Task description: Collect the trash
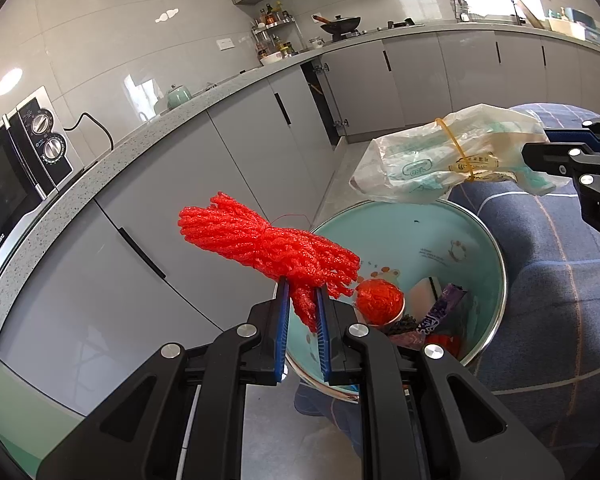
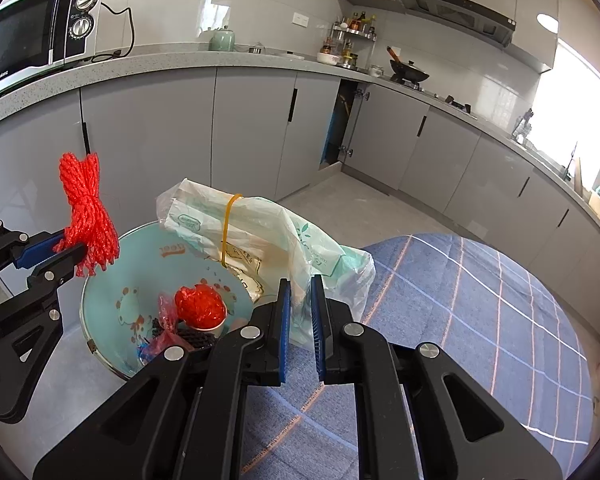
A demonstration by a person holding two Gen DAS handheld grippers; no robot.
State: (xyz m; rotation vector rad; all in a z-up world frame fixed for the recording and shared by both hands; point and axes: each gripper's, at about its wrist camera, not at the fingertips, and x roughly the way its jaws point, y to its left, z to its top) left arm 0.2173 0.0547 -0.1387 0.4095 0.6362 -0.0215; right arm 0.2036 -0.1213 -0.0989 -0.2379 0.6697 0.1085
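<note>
My left gripper (image 1: 302,300) is shut on a red mesh net bundle (image 1: 260,240) and holds it above the near rim of a light-blue trash bin (image 1: 440,240). It also shows in the right wrist view (image 2: 88,216), at the left over the bin (image 2: 112,304). My right gripper (image 2: 300,300) is shut on a white plastic bag (image 2: 252,232) bound with a yellow rubber band, held over the bin. The bag also shows in the left wrist view (image 1: 440,160). The bin holds a red net ball in a cup (image 1: 379,302) and wrappers.
Grey kitchen cabinets (image 2: 252,128) run along the back under a speckled countertop (image 1: 148,136) with a microwave (image 2: 40,36). One cabinet door stands ajar (image 2: 340,124). A blue checked cloth surface (image 2: 480,320) lies right of the bin.
</note>
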